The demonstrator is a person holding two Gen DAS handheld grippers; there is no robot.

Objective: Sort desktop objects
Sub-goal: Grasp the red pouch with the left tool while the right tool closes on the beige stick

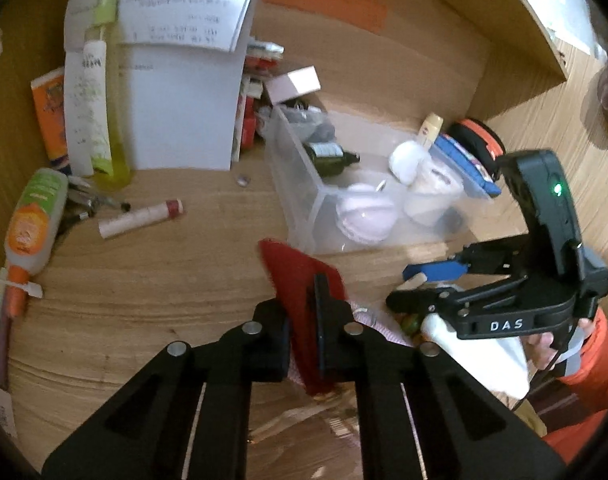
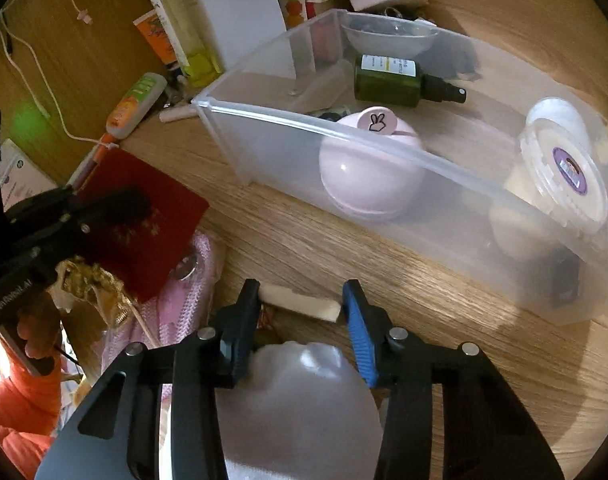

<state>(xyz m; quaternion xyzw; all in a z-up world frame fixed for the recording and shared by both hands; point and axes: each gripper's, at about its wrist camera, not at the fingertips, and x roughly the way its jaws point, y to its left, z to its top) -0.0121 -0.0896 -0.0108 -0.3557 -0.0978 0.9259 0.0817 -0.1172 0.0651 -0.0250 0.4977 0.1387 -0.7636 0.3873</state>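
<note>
The wooden desk [image 2: 444,320] fills both views, and on it sits a clear plastic bin [image 2: 384,148], its long wall facing the near edge. Inside the bin, a pale pink round case [image 2: 368,172] with a rabbit sticker leans against that near wall, a white tub [image 2: 560,168] with a purple label sits at the right end, and a dark green spray bottle [image 2: 400,80] lies on its side toward the far wall. Left of the bin, the left gripper [image 1: 304,304] has its 2 fingers clamped on a red booklet [image 1: 299,276], held off the desk above a pink knitted cloth [image 2: 191,292]. The right gripper [image 2: 299,300] hangs just in front of the bin, fingers spread apart over a white bottle [image 2: 299,396] and a small white stick [image 2: 304,304], pinching nothing. Along the desk's far-left corner lie an orange-and-green tube [image 1: 31,220] and a lip balm [image 1: 139,216], with a yellow bottle [image 1: 107,120] standing before a white paper [image 1: 183,108].
</note>
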